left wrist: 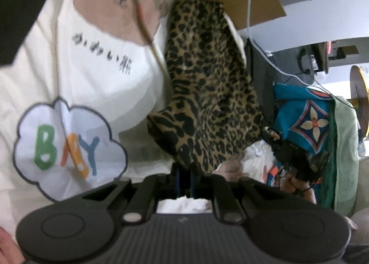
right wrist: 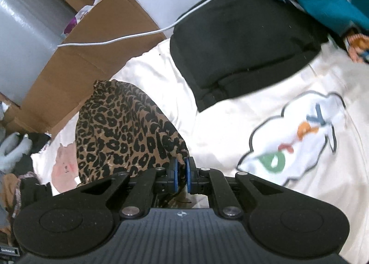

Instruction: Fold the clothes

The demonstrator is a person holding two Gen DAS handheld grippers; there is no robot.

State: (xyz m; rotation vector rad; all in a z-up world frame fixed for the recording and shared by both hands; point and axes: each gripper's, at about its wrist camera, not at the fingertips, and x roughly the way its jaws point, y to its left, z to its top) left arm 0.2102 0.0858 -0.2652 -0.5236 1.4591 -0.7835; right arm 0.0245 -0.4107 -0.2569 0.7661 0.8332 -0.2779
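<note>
Leopard-print cloth (right wrist: 124, 130) is pinched in both your grippers: the right gripper (right wrist: 181, 169) clamps one edge, the left gripper (left wrist: 184, 171) another, so it hangs above the white printed sheet (right wrist: 230, 130), beside a black garment (right wrist: 242, 45) and cardboard box (right wrist: 80, 61).

Both wrist cameras sit close behind their fingers, angled steeply down at the bed, and share the leopard-print garment (left wrist: 207, 84) (right wrist: 124, 130) toward twelve o'clock and the white printed sheet (left wrist: 96, 75) (right wrist: 230, 125).
</note>
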